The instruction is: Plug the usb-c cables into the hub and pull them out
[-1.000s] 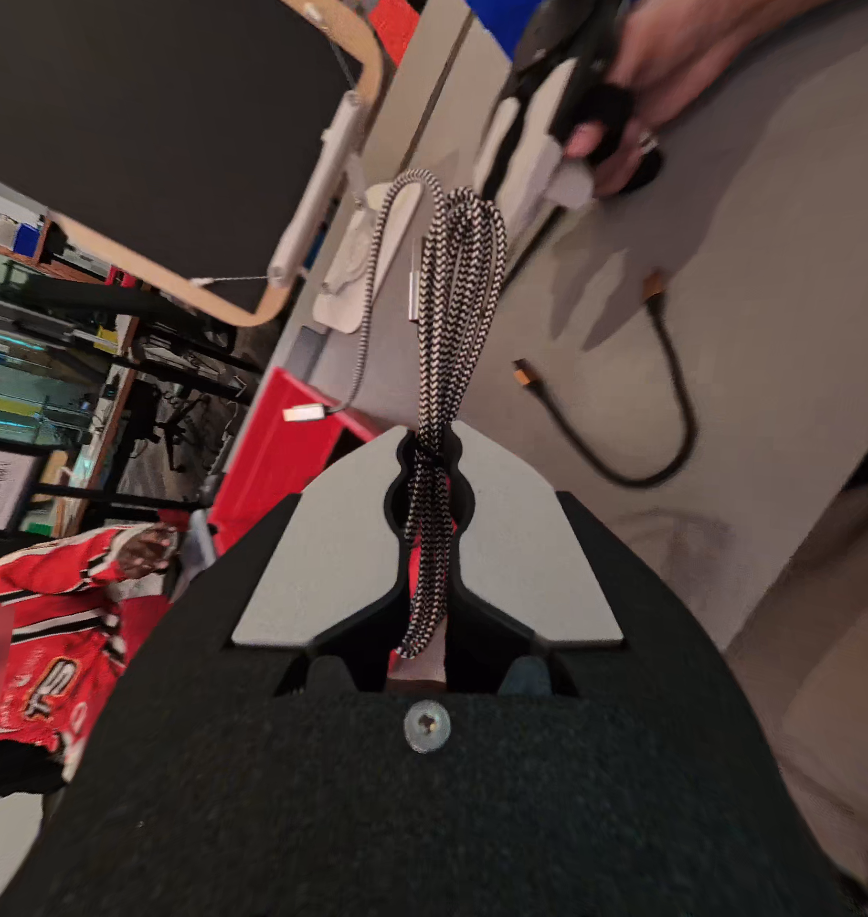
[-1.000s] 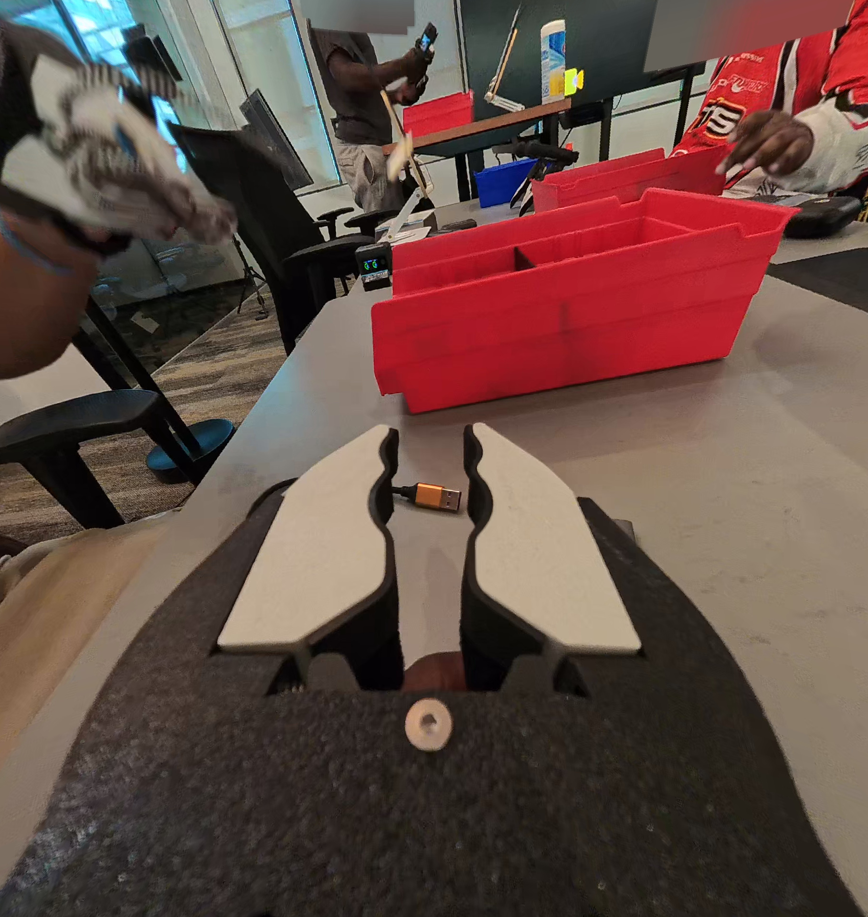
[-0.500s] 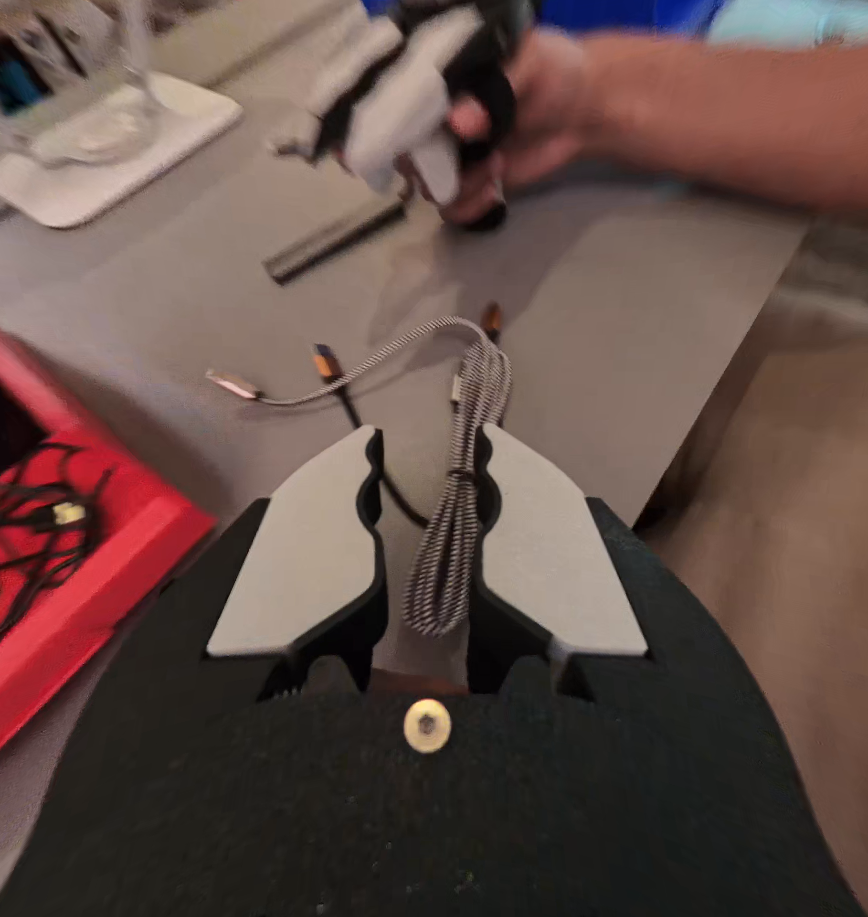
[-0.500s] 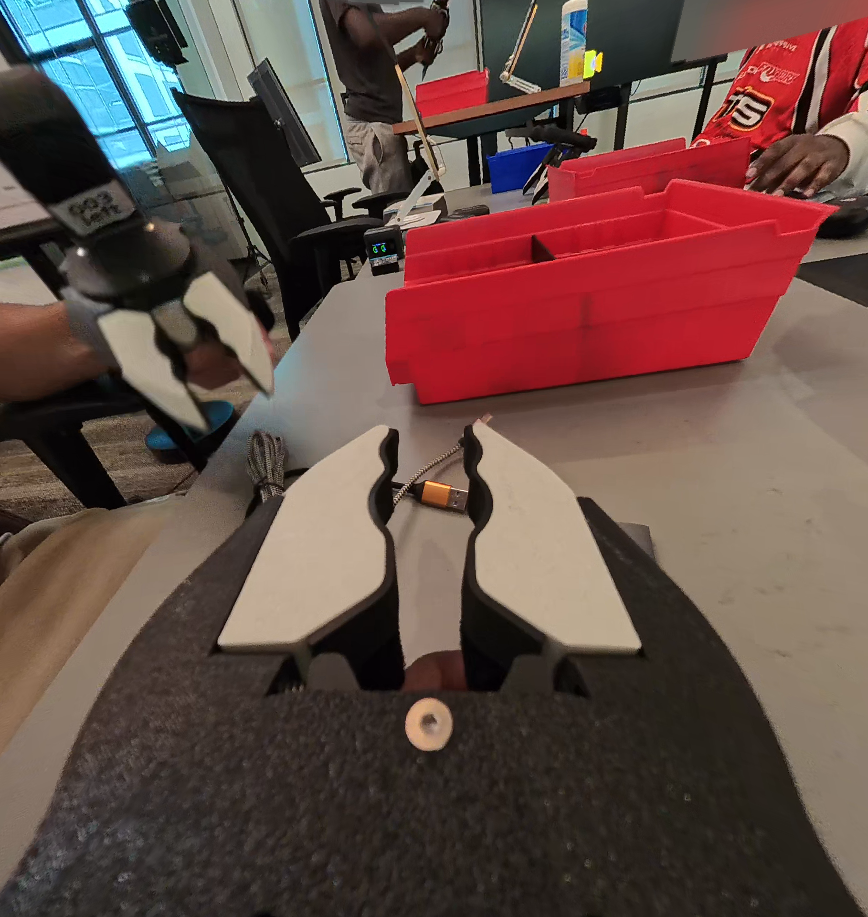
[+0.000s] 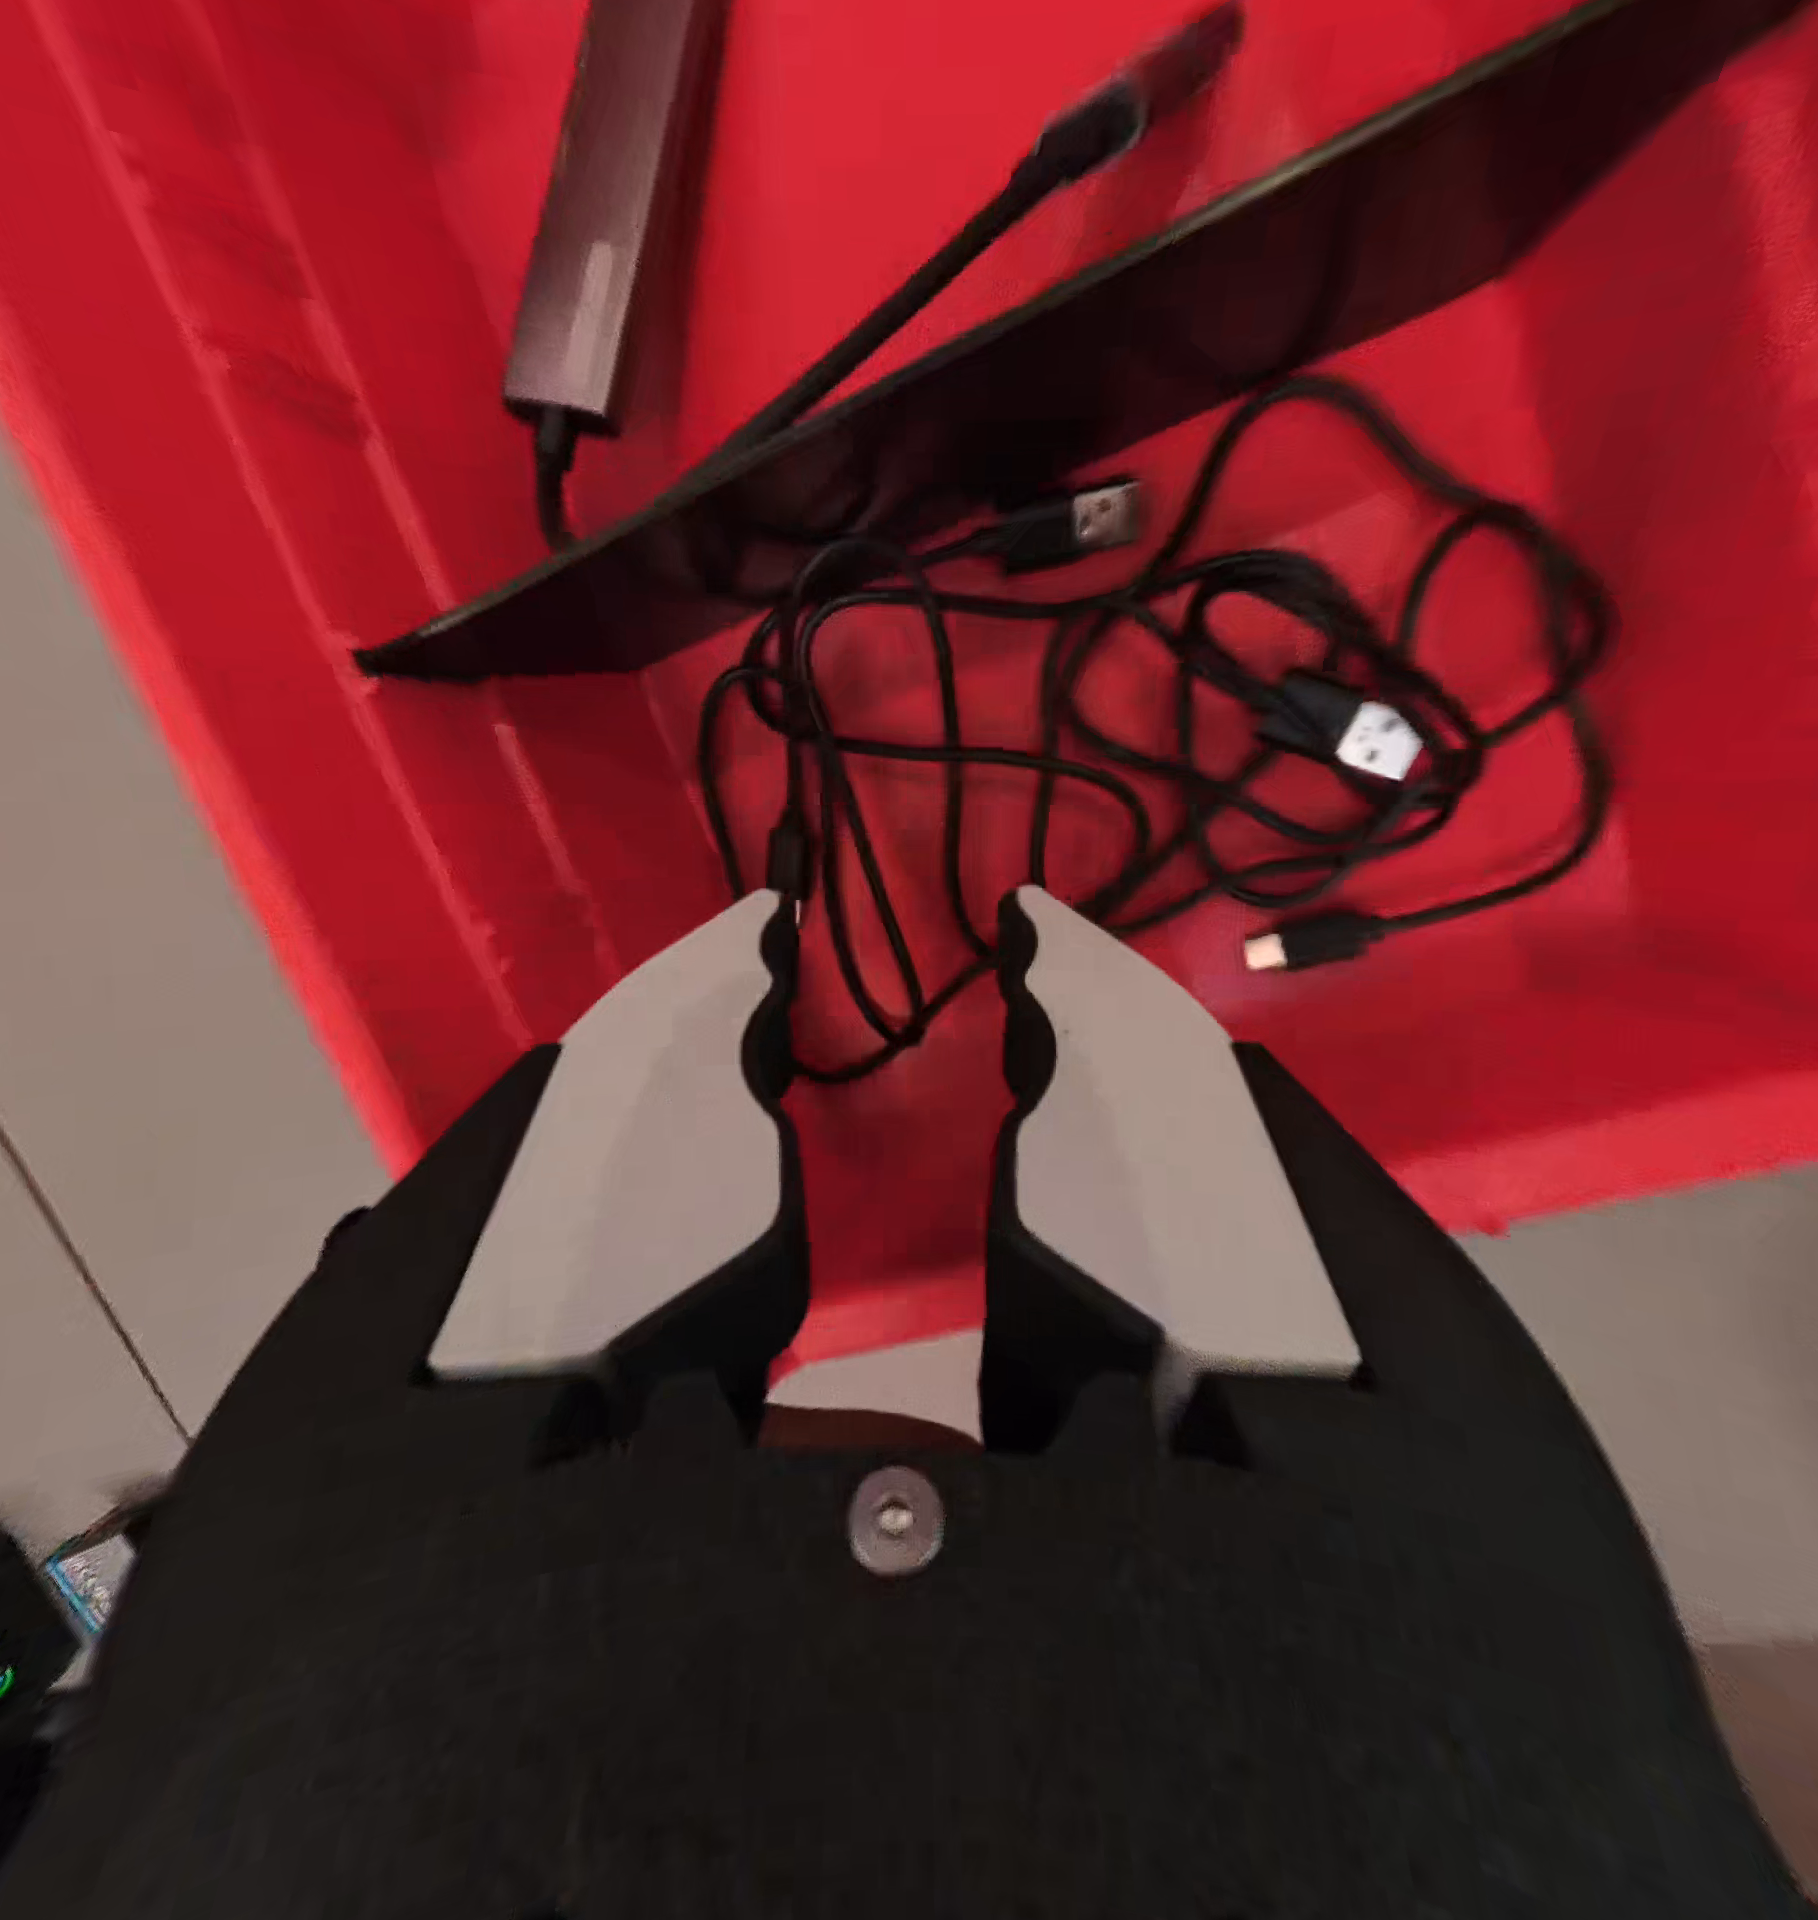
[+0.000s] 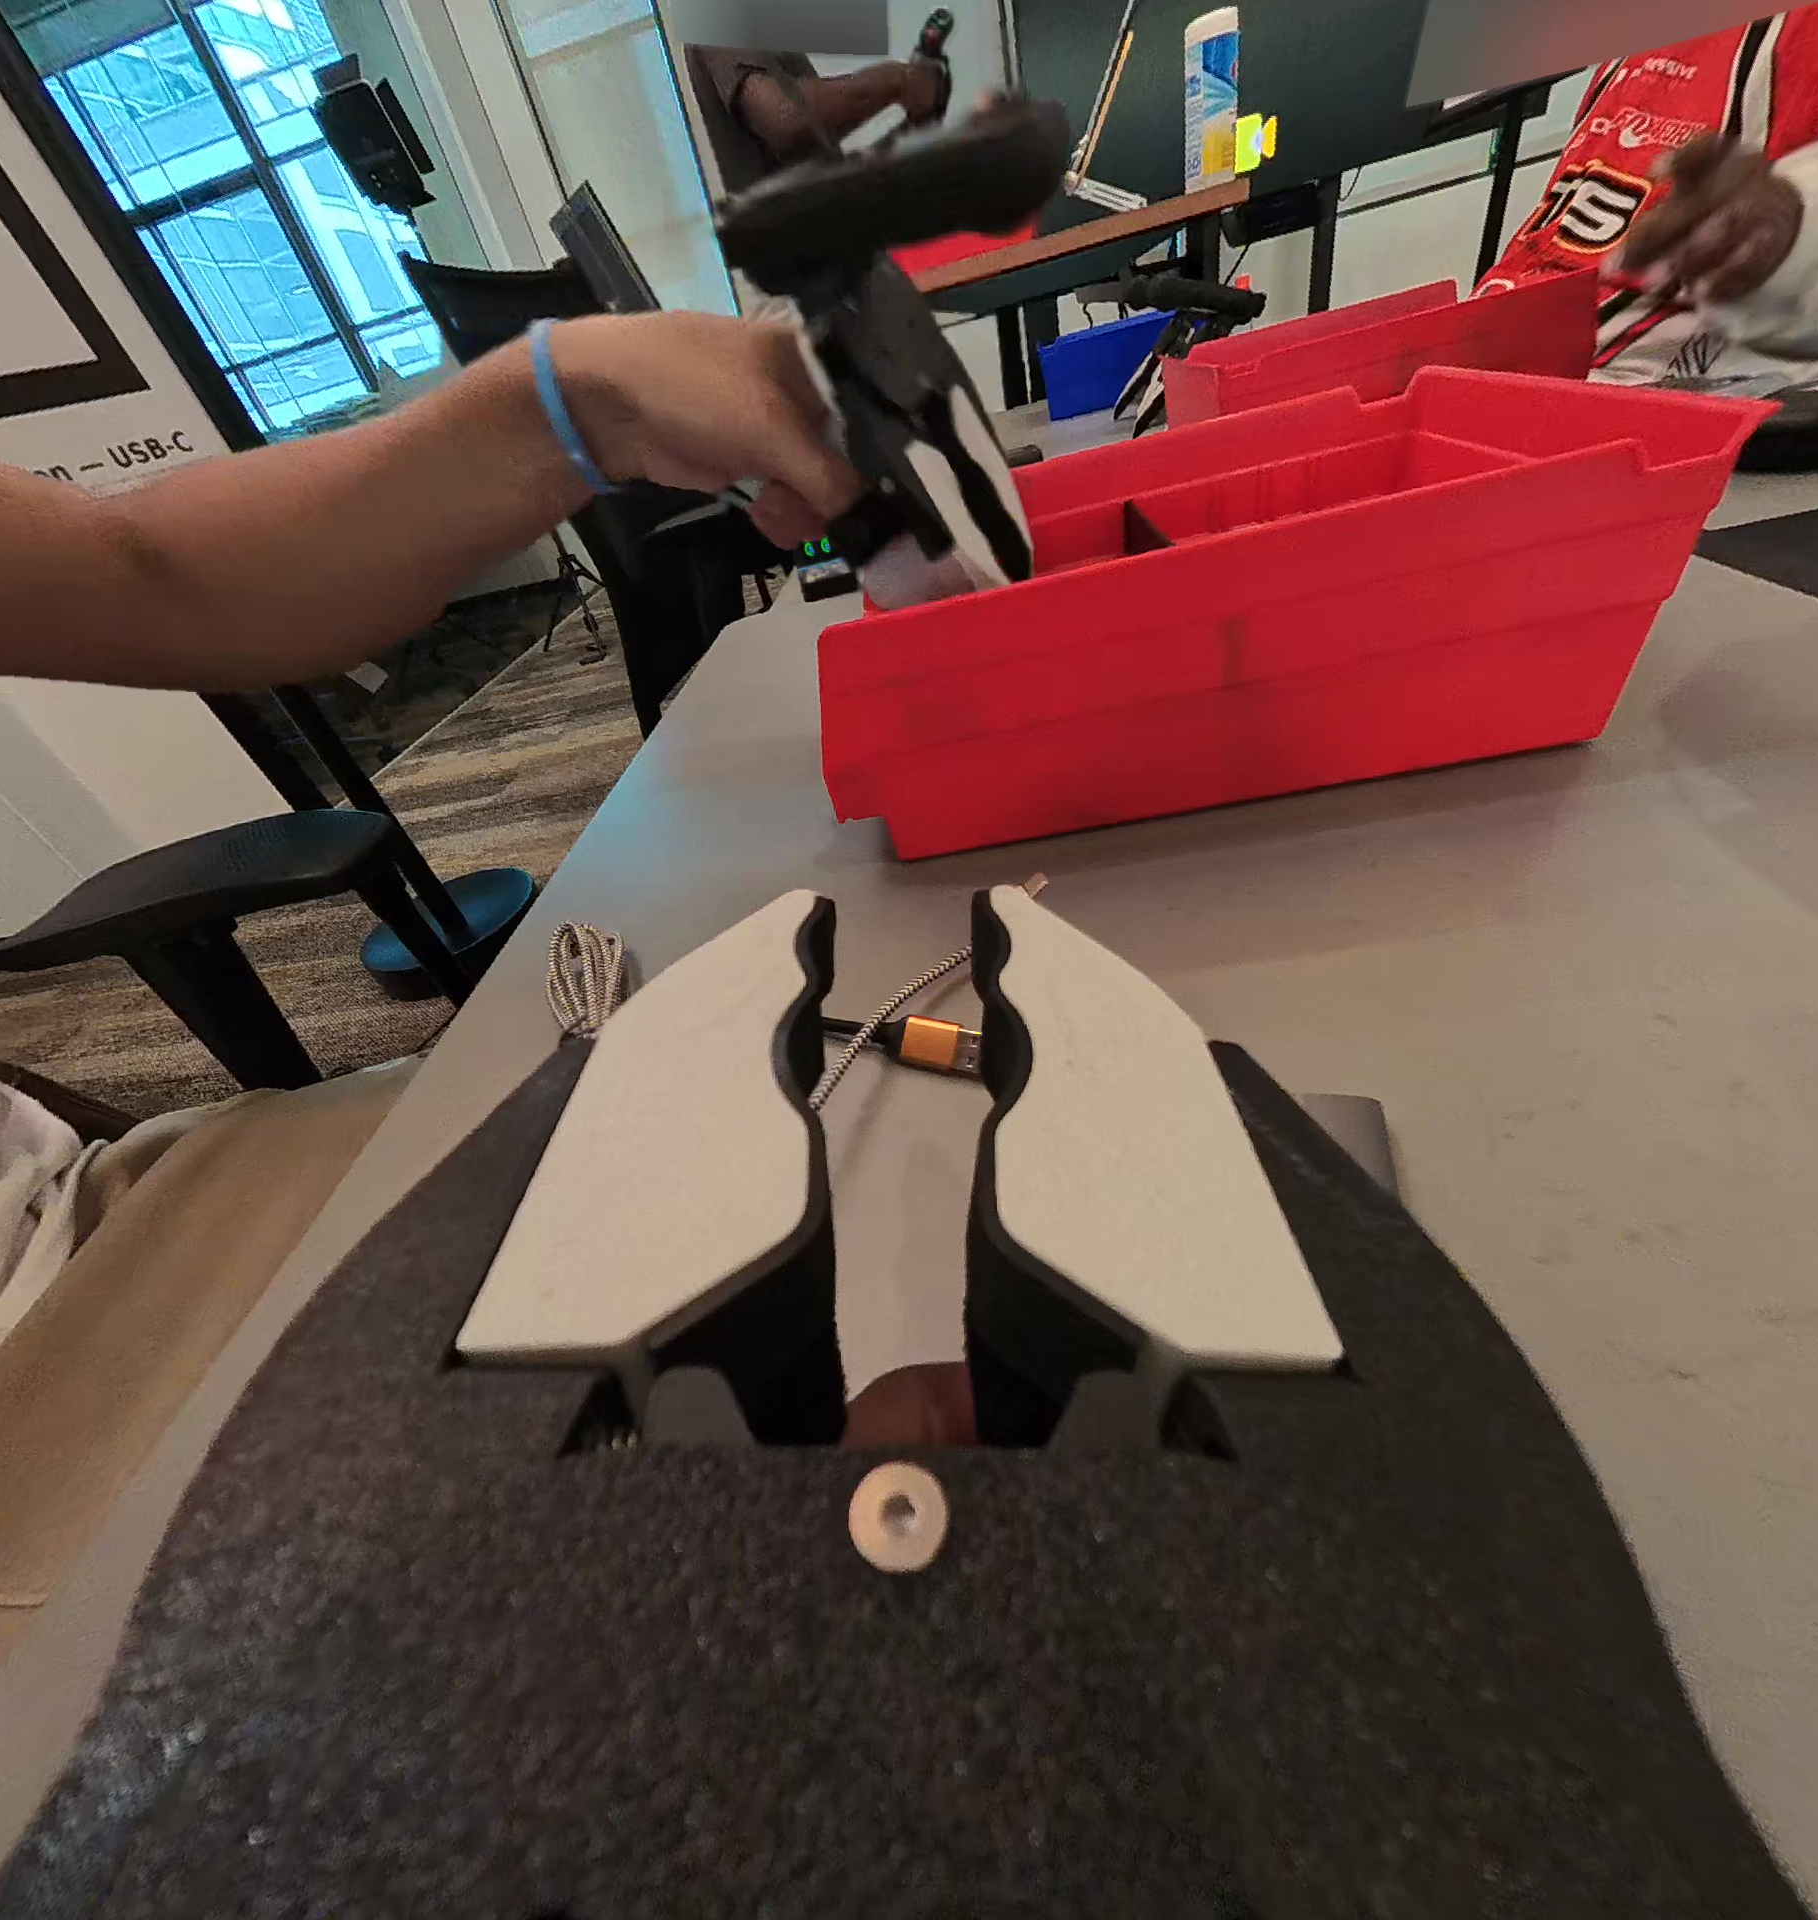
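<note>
Lettering on a wall sign [image 6: 53, 312], red jersey [image 6: 1611, 197], wipes canister [image 6: 1211, 94]

Your left wrist view looks steeply down, close in, into the red plastic bin [image 5: 1663, 416]; its black divider wall [image 5: 988, 395] crosses the upper frame at a slant, and the picture is slightly blurred. Your right wrist view sits low over the grey table top [image 6: 1507, 1039], facing level across it toward the far room and windows. Both views share the red plastic bin [image 6: 1248, 707]. The right view also catches the left gripper [image 6: 946, 509], held above the bin's near-left corner.
</note>
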Available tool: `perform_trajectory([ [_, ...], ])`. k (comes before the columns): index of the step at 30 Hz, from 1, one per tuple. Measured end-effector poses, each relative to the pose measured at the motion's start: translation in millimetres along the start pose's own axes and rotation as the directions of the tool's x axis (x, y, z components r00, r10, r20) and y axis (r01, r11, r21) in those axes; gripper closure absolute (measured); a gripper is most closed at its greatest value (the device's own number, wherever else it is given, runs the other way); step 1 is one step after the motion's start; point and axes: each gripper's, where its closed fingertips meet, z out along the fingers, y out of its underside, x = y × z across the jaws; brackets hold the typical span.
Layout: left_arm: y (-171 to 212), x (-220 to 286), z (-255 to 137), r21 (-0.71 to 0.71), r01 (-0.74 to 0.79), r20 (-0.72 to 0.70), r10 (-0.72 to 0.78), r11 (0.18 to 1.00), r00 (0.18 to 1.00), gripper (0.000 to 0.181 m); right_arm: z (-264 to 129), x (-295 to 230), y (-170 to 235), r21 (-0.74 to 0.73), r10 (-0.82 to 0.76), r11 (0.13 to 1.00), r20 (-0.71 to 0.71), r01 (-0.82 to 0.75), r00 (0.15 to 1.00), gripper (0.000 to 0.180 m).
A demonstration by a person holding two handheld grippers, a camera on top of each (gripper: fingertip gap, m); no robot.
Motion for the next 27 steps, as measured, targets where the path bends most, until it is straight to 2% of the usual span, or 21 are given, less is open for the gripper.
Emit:
perform_trajectory([
  [3, -1.3, -4.6, 25.9, -0.055, 0.056, -0.008, -0.057, 0.997, 0.998, 0.143, -0.2, -0.8, 0.0, 0.001, 0.001, 1.000, 0.005, -0.001, 1.000, 0.155],
  [6, 3.8, -4.3, 42.2, -0.098, 0.098, -0.006, -0.099, 0.990, 0.995, 0.154, 0.4, -2.6, -0.4, 0.006, 0.012, 1.000, 0.019, -0.012, 1.000, 0.155],
  [9, 7.9, -7.4, 43.1, -0.118, 0.062, 0.028, -0.059, 0.991, 0.998, 0.175, 1.1, -3.6, -0.6, 0.009, 0.025, 1.000, 0.032, -0.025, 0.999, 0.155],
  [14, 1.4, -13.4, 23.4, -0.046, -0.020, 0.118, 0.026, 0.999, 0.993, 0.178, 1.2, -4.7, -0.4, 0.007, 0.013, 1.000, 0.028, -0.014, 1.000, 0.155],
  [17, -13.2, -23.2, -20.1, 0.059, -0.084, 0.219, 0.069, 0.995, 0.973, 0.179, 1.5, -4.3, -0.6, 0.008, 0.015, 1.000, 0.026, -0.015, 1.000, 0.155],
  [19, -24.9, -35.0, -63.9, 0.143, -0.127, 0.322, 0.075, 0.982, 0.944, 0.179, 1.2, -3.8, -1.1, 0.012, 0.017, 1.000, 0.025, -0.017, 1.000, 0.155],
  [22, -38.7, -39.9, -132.1, 0.253, -0.197, 0.398, 0.084, 0.947, 0.914, 0.179, 1.0, -2.4, -1.5, 0.014, 0.022, 1.000, 0.023, -0.022, 0.999, 0.155],
  [25, -54.4, -37.8, -207.1, 0.402, -0.251, 0.452, 0.047, 0.880, 0.891, 0.179, 0.6, -1.8, -2.0, 0.015, 0.020, 1.000, 0.020, -0.020, 1.000, 0.155],
  [27, -66.5, -11.9, -256.2, 0.516, -0.334, 0.435, 0.095, 0.789, 0.896, 0.179, -0.7, 0.3, -2.6, 0.017, 0.007, 1.000, 0.007, -0.007, 1.000, 0.155],
])
